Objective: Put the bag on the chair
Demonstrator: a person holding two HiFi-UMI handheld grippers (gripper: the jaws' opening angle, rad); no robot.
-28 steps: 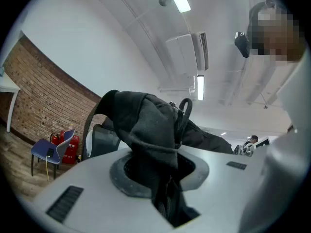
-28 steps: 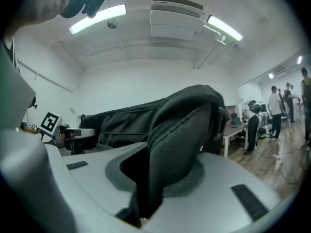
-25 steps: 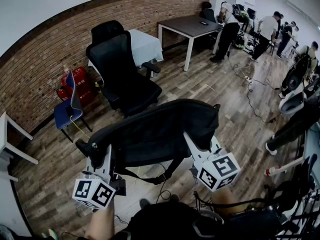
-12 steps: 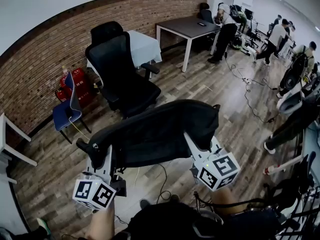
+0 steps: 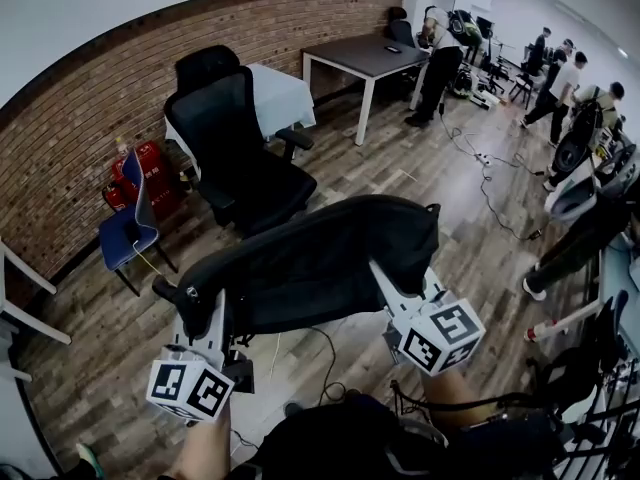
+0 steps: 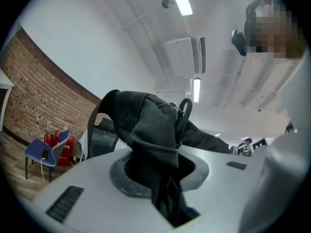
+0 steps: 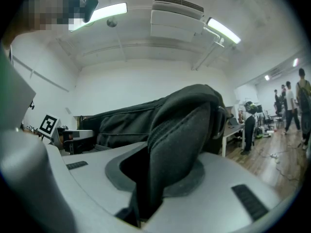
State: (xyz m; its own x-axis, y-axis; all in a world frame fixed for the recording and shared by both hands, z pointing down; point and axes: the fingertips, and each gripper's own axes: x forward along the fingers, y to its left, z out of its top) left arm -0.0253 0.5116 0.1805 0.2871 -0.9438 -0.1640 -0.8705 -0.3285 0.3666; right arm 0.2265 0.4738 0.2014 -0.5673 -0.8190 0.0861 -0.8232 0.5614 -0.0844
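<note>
A long black bag (image 5: 315,263) hangs in the air, stretched between my two grippers, above the wood floor. My left gripper (image 5: 203,313) is shut on the bag's left end, with dark fabric bunched between its jaws (image 6: 163,178). At the bag's right end my right gripper (image 5: 393,280) is shut on a thick fold (image 7: 155,178). Beyond the bag, toward the brick wall, stands a black office chair (image 5: 240,158) with an empty seat and its back to the wall. The bag (image 6: 146,125) fills the middle of the left gripper view, and the bag (image 7: 180,130) does the same in the right gripper view.
A second black chair (image 5: 205,66) and a white-covered table (image 5: 278,93) stand behind the first chair. At the left are a small blue chair (image 5: 125,233) and red extinguishers (image 5: 150,168). A dark table (image 5: 370,56), several people (image 5: 560,78) and floor cables (image 5: 500,198) lie at the back right.
Both grips on the bag hold unchanged. The strap loop that hung under the bag has gone from sight. The room has slid slightly left in view, and people at the back have shifted.
</note>
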